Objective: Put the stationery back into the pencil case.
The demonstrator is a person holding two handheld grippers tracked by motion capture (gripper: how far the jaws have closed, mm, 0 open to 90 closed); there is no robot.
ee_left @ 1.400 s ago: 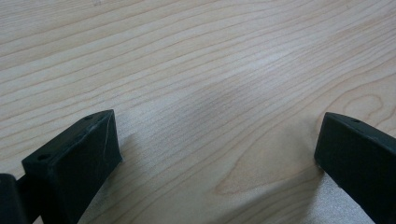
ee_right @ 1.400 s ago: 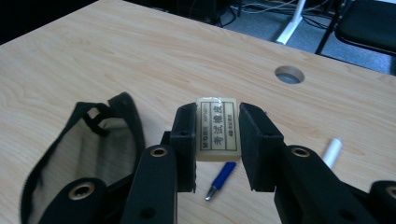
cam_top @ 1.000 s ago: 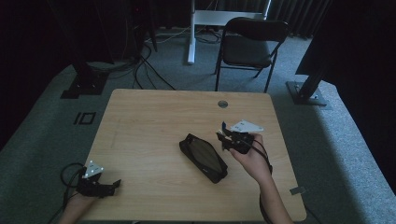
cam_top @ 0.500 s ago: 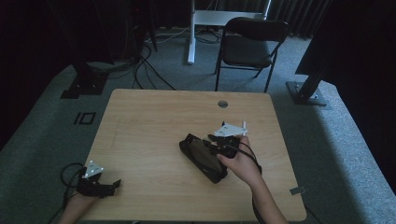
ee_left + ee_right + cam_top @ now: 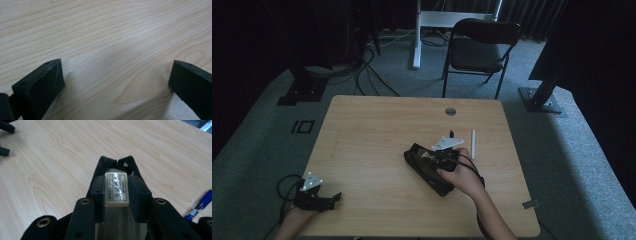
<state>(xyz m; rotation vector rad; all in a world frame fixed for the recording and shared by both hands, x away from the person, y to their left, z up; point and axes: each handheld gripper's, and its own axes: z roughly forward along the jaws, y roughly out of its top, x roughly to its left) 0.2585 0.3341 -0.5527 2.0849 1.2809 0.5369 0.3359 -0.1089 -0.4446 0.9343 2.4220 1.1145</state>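
The right gripper (image 5: 116, 190) has its jaws clamped on a small cream rectangular eraser (image 5: 116, 188) with printed lettering, held over the open black fabric pencil case (image 5: 427, 167) lying mid-bench. A blue pen (image 5: 198, 208) lies just beside the case (at the right gripper view's edge). The left gripper (image 5: 319, 197) rests at the light wooden bench's (image 5: 377, 125) near-left corner, jaws wide apart over bare wood.
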